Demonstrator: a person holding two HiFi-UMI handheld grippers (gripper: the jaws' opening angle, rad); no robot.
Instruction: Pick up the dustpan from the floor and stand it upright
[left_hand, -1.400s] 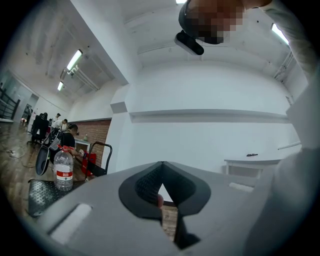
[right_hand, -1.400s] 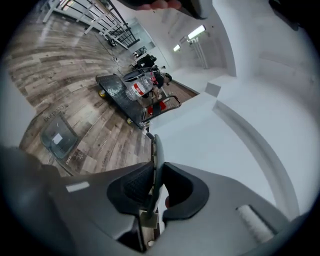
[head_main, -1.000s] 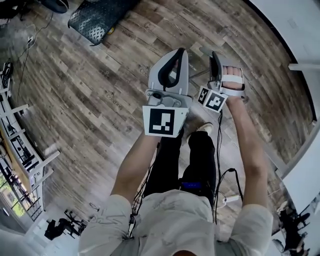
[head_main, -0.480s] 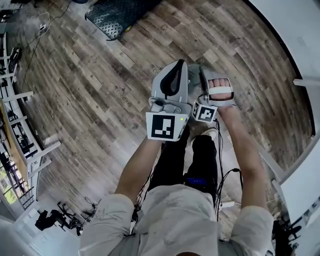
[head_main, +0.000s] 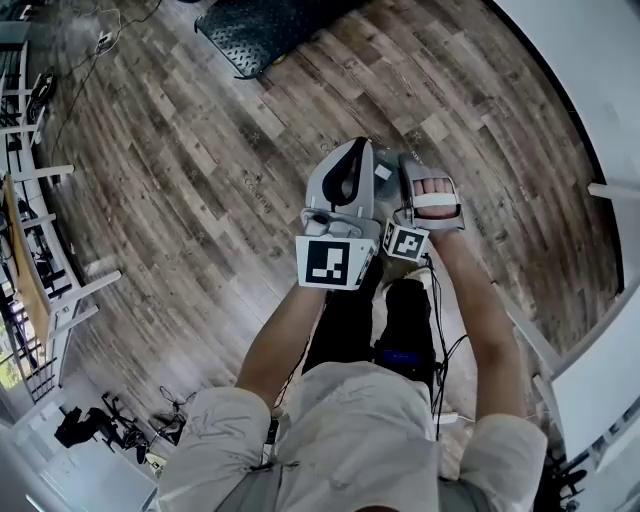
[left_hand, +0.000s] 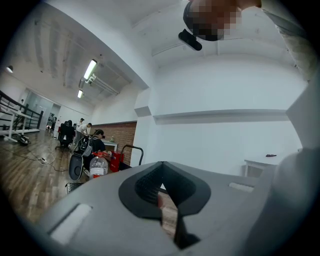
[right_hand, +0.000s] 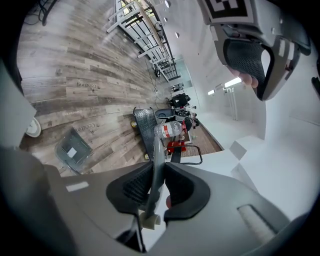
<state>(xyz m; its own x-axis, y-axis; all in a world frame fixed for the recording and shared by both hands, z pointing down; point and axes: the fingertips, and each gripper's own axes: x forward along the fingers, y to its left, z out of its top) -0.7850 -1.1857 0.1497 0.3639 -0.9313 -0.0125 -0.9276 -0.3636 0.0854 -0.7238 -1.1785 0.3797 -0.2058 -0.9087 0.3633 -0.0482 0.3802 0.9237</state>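
1. I stood on a wood-plank floor (head_main: 180, 200) of streaked grey-brown boards. A black textured mat (head_main: 270, 30) lay ahead, and a plain white wall (head_main: 590, 90) curved along my right.
2. Further off, the room had strip lights (left_hand: 90, 70) on a white ceiling, a brick wall (left_hand: 117, 137), some people (left_hand: 82, 127) and a clear plastic bottle (left_hand: 99, 165).
3. I held both tongs side by side in front of me, clear of the floor.
4. My right tongs (right_hand: 154, 182) were clamped on the dustpan (right_hand: 157, 156). The ribbed black pads (right_hand: 134, 188) pinched its thin grey handle (right_hand: 157, 145) close to the white cap (right_hand: 149, 220) at its near end, and the handle ran away from me between them.
5. The pan (right_hand: 72, 150), a boxy, see-through grey shape with a white label, showed down toward the floor, apart from the tongs. I could not tell how it joined the handle.
6. My left tongs (left_hand: 161, 182) were closed, pad tips together, with nothing in them, just beside the right ones.
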